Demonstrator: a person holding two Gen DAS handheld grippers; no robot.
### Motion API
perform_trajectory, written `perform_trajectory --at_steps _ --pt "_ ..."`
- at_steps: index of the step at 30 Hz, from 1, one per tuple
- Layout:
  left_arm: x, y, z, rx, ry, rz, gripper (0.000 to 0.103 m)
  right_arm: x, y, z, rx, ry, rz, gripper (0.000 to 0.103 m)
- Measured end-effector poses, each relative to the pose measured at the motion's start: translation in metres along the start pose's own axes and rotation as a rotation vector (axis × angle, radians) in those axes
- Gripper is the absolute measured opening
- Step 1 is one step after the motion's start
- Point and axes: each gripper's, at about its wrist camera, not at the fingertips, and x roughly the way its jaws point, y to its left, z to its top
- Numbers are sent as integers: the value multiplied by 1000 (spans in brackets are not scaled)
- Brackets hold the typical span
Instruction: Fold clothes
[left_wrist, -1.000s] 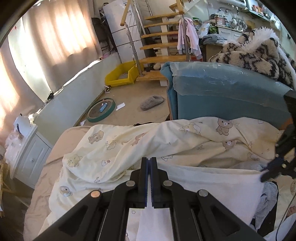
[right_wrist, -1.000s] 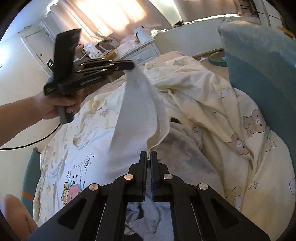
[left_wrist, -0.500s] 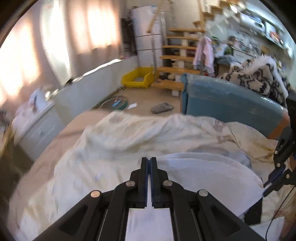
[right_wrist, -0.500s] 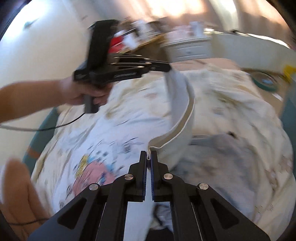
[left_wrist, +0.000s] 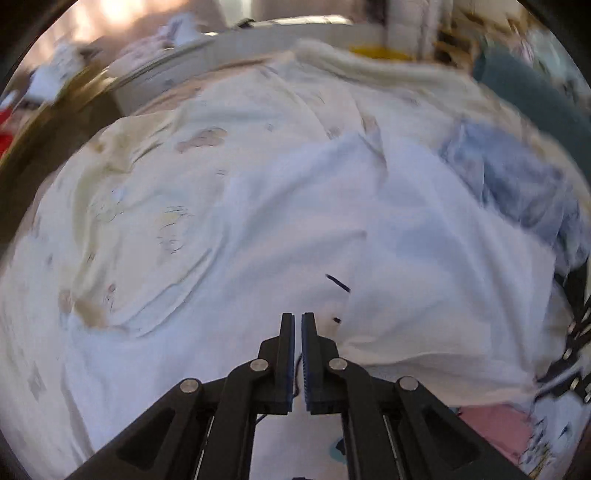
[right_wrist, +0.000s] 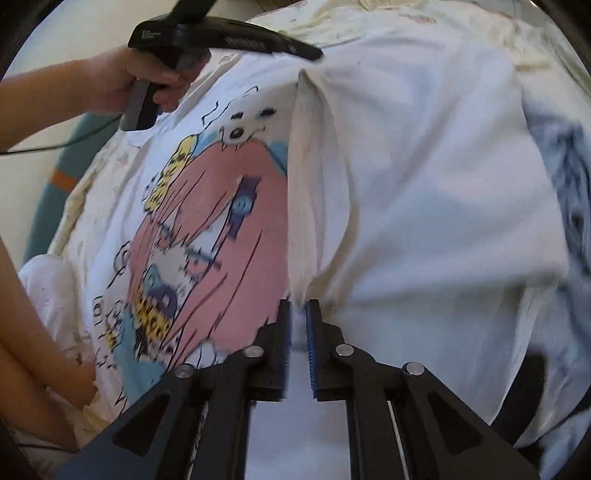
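T-shirt (right_wrist: 406, 177), white with a cartoon print, is spread on the bed with one side folded over. Left gripper (left_wrist: 297, 321) is held nearly closed, apparently empty; right gripper (right_wrist: 298, 310) narrowly parted at the fold's edge (right_wrist: 295, 184). If cloth snags on withdrawal, the fold could be dragged open.

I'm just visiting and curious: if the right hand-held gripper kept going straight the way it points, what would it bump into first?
Most likely the white T-shirt. The right hand-held gripper points at the folded-over edge beside the pink cartoon print, and it looks very close, though blur makes depth uncertain.
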Motion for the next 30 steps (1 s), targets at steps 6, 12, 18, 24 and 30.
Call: perform_trajectory --at_steps 6,12,18,24,30 --pt "-21 -5 12 -16 -86 -99 5 -66 -25 -28 91 -194 11 24" --pt "20 -70 28 72 -8 -164 5 -65 -78 46 164 -240 -164 13" --pt "50 -67 10 29 83 2 6 -1 -118 114 53 -11 -354 3" --pt "25 -51 -7 14 82 21 7 -21 -121 136 51 -26 -412 5" --pt "1 -50 -27 -13 62 -26 9 -18 -126 190 85 -86 -361 6"
